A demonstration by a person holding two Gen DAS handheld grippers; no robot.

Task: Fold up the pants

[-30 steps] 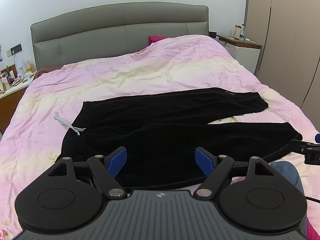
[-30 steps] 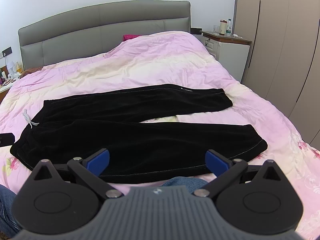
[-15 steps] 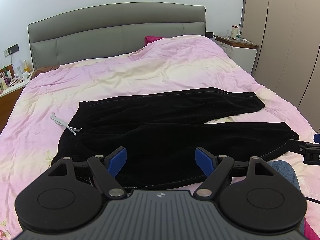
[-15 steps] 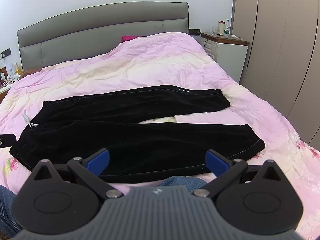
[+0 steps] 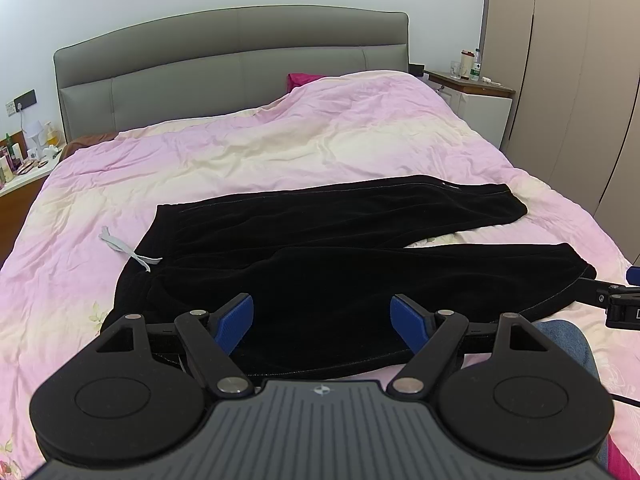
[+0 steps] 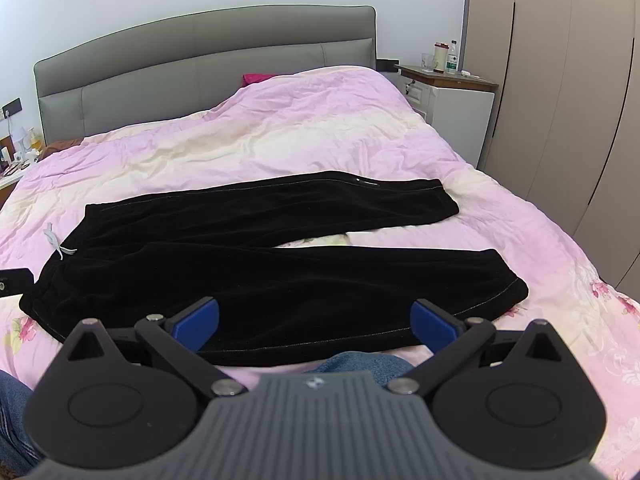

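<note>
Pants, black, are spread flat across the pink bed in mid-frame, legs parted for folding. Both the left hand-held gripper and right hand-held gripper are held wide, empty, above the near edge.

Both the left gripper and the right gripper are hovering, jaws spread wide, gripping nothing.

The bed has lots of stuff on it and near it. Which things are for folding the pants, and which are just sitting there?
For the job:
- black pants, spread flat on the pink duvet
- left gripper, open
- right gripper, open

Just lying about:
- magenta pillow by the grey headboard
- bottles and cup on the nightstand
- wardrobe
</note>
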